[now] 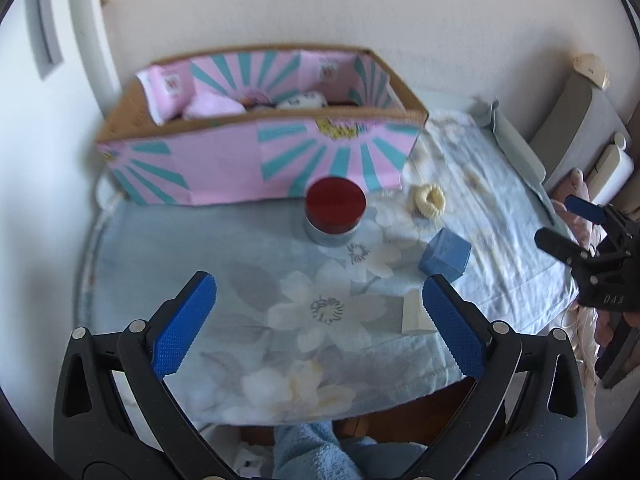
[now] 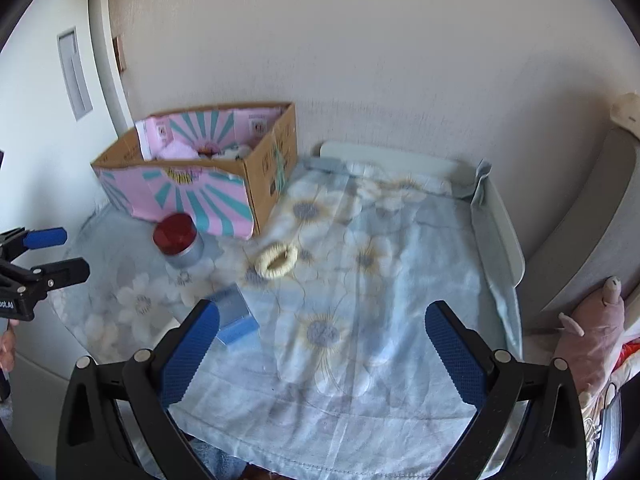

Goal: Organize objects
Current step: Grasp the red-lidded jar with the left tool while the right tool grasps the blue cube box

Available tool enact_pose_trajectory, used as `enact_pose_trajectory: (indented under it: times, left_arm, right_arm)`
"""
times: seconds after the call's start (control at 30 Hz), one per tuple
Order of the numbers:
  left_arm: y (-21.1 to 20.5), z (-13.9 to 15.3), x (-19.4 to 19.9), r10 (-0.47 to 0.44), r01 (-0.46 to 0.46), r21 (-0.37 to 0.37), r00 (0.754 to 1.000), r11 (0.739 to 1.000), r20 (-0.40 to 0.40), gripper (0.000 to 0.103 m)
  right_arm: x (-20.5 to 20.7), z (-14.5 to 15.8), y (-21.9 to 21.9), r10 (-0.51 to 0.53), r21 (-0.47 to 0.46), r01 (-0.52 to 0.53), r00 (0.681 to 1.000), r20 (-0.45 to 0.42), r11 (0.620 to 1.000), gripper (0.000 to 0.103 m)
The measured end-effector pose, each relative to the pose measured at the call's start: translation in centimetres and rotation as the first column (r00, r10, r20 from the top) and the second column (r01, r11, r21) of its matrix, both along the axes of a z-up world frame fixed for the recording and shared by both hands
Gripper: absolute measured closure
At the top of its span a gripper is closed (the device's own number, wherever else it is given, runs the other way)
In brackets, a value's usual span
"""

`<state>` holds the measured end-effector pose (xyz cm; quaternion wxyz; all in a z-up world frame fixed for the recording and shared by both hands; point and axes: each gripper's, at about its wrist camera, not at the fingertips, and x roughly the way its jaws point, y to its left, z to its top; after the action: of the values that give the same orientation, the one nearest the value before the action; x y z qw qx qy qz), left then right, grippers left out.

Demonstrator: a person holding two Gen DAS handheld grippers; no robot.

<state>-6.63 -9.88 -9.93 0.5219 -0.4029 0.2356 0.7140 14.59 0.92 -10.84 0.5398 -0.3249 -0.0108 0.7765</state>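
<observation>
Both claws gape wide, empty: left claw point(image 1: 320, 320), right claw point(image 2: 322, 354). Red-lidded jar point(image 1: 335, 210) sits just before the box point(image 1: 256, 156). Best approach: come level, straddle the jar below its lid, squeeze squarely.

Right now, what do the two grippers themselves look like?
Both match: the left gripper and right gripper have black plastic frames with triangular cut-outs, silver rivets and blue textured finger pads. White lettering marks each body. No cables or sleeves show.
</observation>
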Motion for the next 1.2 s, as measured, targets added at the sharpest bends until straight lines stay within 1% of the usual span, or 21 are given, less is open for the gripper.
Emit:
enact_pose_trajectory:
  times: [0.1,0.2,0.23,0.3,0.37,0.4,0.43,0.53,0.6,0.7,0.73,0.77,0.8,0.93,0.97,1.0,1.07,1.1,1.13,1.2]
  left_arm:
    - [1.5,-2.0,-0.1,-0.003,0.003,-0.003,1.000,1.000,0.008,0.000]
    - [3.0,-3.5,-0.6,-0.001,0.001,-0.006,1.000,1.000,0.016,0.000]
    - [3.6,-4.0,-0.9,0.001,-0.001,-0.004,1.000,1.000,0.017,0.000]
    - [4.8,-4.9,-1.3,-0.004,0.004,0.004,1.000,1.000,0.014,0.001]
    - [5.8,-5.5,-1.6,-0.010,0.010,0.011,1.000,1.000,0.005,0.002]
    - [6.2,-5.7,-1.7,-0.012,0.012,0.014,1.000,1.000,-0.001,0.004]
    - [6.7,-6.0,-1.8,-0.016,0.016,0.014,1.000,1.000,-0.007,0.005]
    - [7.9,-6.7,-2.0,-0.026,0.027,0.010,1.000,1.000,-0.016,0.012]
    - [8.4,-7.0,-2.1,-0.024,0.024,0.006,1.000,1.000,-0.013,0.013]
    - [8.8,-7.0,-2.0,-0.025,0.025,0.016,1.000,1.000,-0.008,0.013]
    - [8.9,-7.1,-1.9,-0.027,0.027,0.016,1.000,0.999,-0.014,0.013]
    - [9.0,-7.1,-1.9,-0.030,0.031,0.017,0.999,0.999,-0.017,0.016]
    - [9.2,-7.2,-1.9,-0.033,0.034,0.015,0.999,0.999,-0.016,0.024]
    - [9.7,-7.7,-1.9,-0.039,0.039,0.002,0.999,0.999,-0.011,0.034]
    - [9.8,-7.9,-1.9,-0.042,0.042,0.000,0.999,0.999,-0.010,0.040]
    - [9.8,-8.0,-1.9,-0.045,0.045,-0.002,0.999,0.999,-0.009,0.045]
    - [9.8,-8.2,-1.7,-0.059,0.059,0.003,0.998,0.998,0.001,0.051]
    - [9.8,-8.2,-1.6,-0.060,0.061,0.004,0.998,0.998,-0.005,0.051]
    - [9.9,-8.2,-1.4,-0.062,0.062,0.003,0.998,0.998,-0.012,0.051]
    - [9.8,-8.3,-1.4,-0.062,0.062,0.005,0.998,0.998,-0.009,0.051]
  right_arm:
    - [0.0,-1.8,0.8,0.034,-0.017,-0.034,0.999,0.010,0.999,0.000]
    - [-0.6,-3.3,1.3,0.097,-0.028,-0.096,0.995,0.022,0.995,0.001]
    - [-0.8,-3.8,1.5,0.118,-0.028,-0.118,0.992,0.030,0.993,0.008]
    - [-1.5,-4.8,1.7,0.169,-0.036,-0.168,0.984,0.050,0.985,0.014]
    - [-2.3,-5.8,2.2,0.199,-0.047,-0.196,0.977,0.075,0.980,0.021]
    - [-2.6,-6.2,2.5,0.213,-0.054,-0.208,0.973,0.087,0.977,0.027]
    - [-2.9,-6.6,2.7,0.225,-0.062,-0.220,0.970,0.092,0.974,0.027]
    - [-3.6,-6.6,3.4,0.273,-0.065,-0.269,0.960,0.063,0.961,0.030]
    - [-4.2,-6.7,3.6,0.304,-0.078,-0.299,0.951,0.061,0.951,0.034]
    - [-5.0,-6.7,3.5,0.341,-0.090,-0.335,0.938,0.063,0.938,0.036]
    - [-5.3,-6.7,3.5,0.347,-0.092,-0.341,0.936,0.061,0.936,0.036]
    - [-5.5,-6.7,3.6,0.348,-0.098,-0.342,0.936,0.056,0.935,0.037]
    - [-5.8,-6.8,3.7,0.348,-0.106,-0.342,0.936,0.048,0.934,0.040]
    - [-6.7,-7.3,4.4,0.335,-0.128,-0.329,0.942,0.021,0.935,0.048]
    - [-7.0,-7.4,4.6,0.326,-0.132,-0.321,0.945,0.017,0.938,0.049]
    - [-7.1,-7.5,4.7,0.316,-0.136,-0.311,0.949,0.015,0.941,0.053]
    - [-7.4,-7.8,5.1,0.293,-0.150,-0.290,0.956,0.004,0.945,0.057]
    - [-7.6,-7.9,5.2,0.281,-0.152,-0.277,0.960,0.003,0.949,0.061]
    - [-7.7,-8.0,5.4,0.270,-0.153,-0.266,0.963,0.006,0.952,0.067]
    - [-8.0,-8.1,5.5,0.258,-0.151,-0.253,0.966,0.015,0.956,0.067]
